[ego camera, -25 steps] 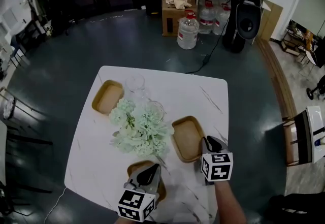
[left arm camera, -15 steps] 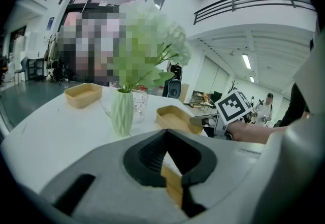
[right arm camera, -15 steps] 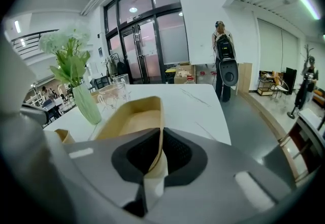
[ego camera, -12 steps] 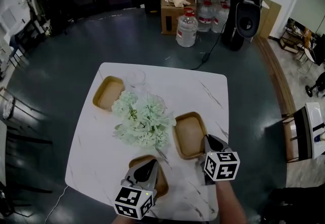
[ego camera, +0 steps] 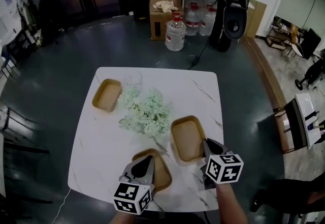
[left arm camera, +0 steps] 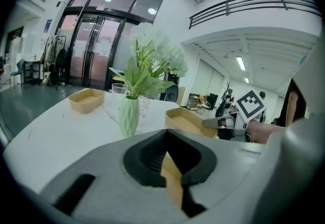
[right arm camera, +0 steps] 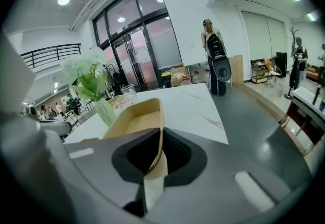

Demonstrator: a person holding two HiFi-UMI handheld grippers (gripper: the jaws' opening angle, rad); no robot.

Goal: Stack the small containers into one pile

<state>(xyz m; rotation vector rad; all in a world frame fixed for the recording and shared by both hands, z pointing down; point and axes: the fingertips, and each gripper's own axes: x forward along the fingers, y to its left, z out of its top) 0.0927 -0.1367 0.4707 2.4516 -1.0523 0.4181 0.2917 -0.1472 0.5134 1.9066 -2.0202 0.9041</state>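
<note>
Clamping onto thin tan walls, both claws are clenched, each on its own small container. The left claw (ego camera: 144,163) bites the rim of the near container (ego camera: 162,173), which lies at the counter's (ego camera: 96,141) front edge. In the left gripper view, the left claw (left arm camera: 167,157) has its jaws pressed together on a strip of tan wall, with no gap between pad and wall.

The right claw (ego camera: 207,144) grips the near right corner of the middle container (ego camera: 186,137), which lies just right of the flowers (ego camera: 145,112). In the right gripper view, the right claw (right arm camera: 158,159) pinches the curved rim between its dark pads, and the middle container (right arm camera: 133,122) stretches away from them with its open side up. It is also visible from the left side (left arm camera: 184,120), with the right claw (left arm camera: 213,123) closed on its far edge.

The near and middle containers sit just beside each other, apart, not nested. A third one, the far container (ego camera: 107,95), rests alone near the counter's far left corner, well apart from both claws. A clear glass (ego camera: 133,76) stands near the far edge behind the flowers, whose pale green vase (left arm camera: 128,116) stands upright. Beyond the counter, on the dark floor, are water bottles (ego camera: 175,34) and a cardboard box (ego camera: 162,9).
</note>
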